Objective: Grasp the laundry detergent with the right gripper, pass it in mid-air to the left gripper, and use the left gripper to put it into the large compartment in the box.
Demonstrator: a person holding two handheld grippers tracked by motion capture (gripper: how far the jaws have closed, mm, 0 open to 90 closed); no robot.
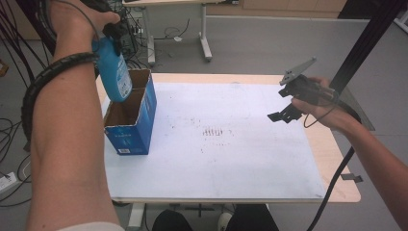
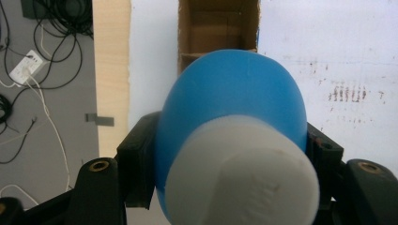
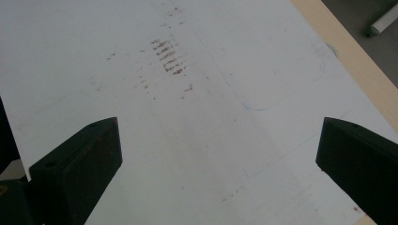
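So I've got the blue bottle [image 1: 113,72] clamped in my left tongs [image 2: 230,154], cap toward me, hanging right over the open cardboard box [image 1: 131,118]. Next I'd say: lower it straight in, then let go. Right tongs [image 3: 218,154] are wide open, idle, well off from the box.

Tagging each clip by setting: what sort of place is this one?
Probably a lab or workshop set up for recording, not a home. Loose cables lie on a bare grey floor, a black frame post stands beside the table, and another bench's legs stand behind.
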